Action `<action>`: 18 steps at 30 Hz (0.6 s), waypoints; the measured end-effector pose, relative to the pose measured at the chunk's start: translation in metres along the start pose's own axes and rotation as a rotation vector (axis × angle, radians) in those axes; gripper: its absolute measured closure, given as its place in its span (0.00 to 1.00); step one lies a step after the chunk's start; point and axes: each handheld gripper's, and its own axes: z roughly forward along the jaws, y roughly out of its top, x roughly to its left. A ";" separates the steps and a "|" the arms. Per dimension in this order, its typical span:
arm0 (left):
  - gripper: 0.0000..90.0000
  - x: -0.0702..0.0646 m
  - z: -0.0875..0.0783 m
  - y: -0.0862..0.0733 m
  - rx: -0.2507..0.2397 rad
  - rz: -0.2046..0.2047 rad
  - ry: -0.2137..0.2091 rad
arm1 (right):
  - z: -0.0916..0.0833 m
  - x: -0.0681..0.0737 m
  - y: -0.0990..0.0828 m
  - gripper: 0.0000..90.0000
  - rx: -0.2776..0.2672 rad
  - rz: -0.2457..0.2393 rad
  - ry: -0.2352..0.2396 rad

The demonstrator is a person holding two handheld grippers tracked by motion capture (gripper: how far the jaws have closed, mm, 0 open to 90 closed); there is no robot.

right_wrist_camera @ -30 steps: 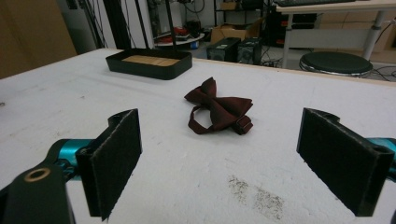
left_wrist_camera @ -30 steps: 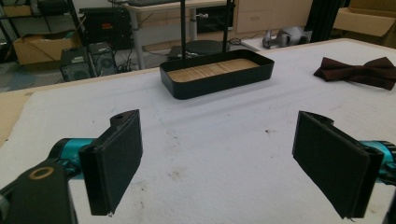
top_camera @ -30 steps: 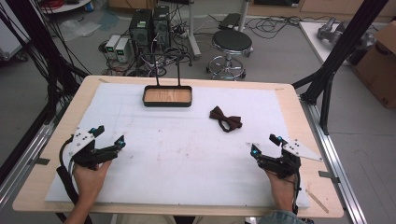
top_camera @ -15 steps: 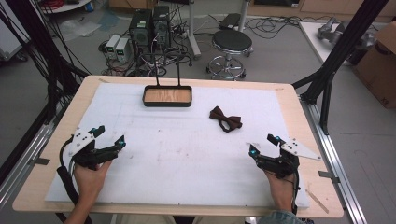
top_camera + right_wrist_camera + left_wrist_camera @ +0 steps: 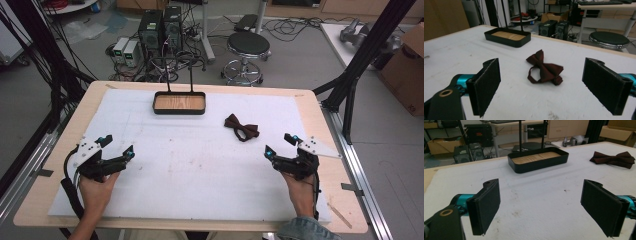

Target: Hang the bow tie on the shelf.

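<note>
A dark red bow tie lies on the white mat, right of centre; it also appears as the bow tie ahead of my right jaws and the bow tie far right of my left ones. A black tray with a wooden floor and a tall wire handle stands at the far middle, seen also as the tray and the tray. My left gripper rests open at the near left, nothing between its jaws. My right gripper is open near the right, a little short of the bow tie.
The white mat covers most of the wooden table. Black frame posts stand at both sides. Beyond the far edge are a round stool, computer towers and cables on the floor.
My right gripper has crept slightly forward and left toward the bow tie. The left gripper and the objects have stayed put.
</note>
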 end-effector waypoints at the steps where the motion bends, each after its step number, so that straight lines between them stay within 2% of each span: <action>1: 0.18 0.000 0.000 0.000 0.000 -0.001 -0.003 | 0.003 -0.002 0.004 0.16 0.002 -0.002 0.005; 2: 0.18 0.000 0.000 0.000 -0.001 -0.002 -0.004 | 0.011 -0.005 0.012 0.16 0.027 -0.003 0.007; 7: 0.18 0.000 0.000 0.000 -0.001 -0.004 -0.005 | 0.028 -0.010 0.026 0.16 0.052 -0.020 0.018; 11: 0.18 0.000 0.001 -0.001 0.000 -0.007 -0.006 | 0.051 -0.015 0.039 0.17 0.072 -0.062 0.028; 12: 0.18 0.000 0.001 -0.001 0.000 -0.006 -0.006 | 0.051 -0.015 0.039 0.17 0.072 -0.062 0.028; 16: 0.18 0.000 0.001 -0.001 0.003 -0.004 -0.009 | 0.070 -0.016 0.049 0.18 0.083 -0.066 0.045; 17: 0.18 0.000 0.001 -0.001 0.005 -0.004 -0.009 | 0.080 -0.015 0.053 0.18 0.097 -0.074 0.054; 18: 0.18 0.000 0.002 -0.001 0.009 -0.005 -0.011 | 0.080 -0.015 0.053 0.18 0.097 -0.074 0.054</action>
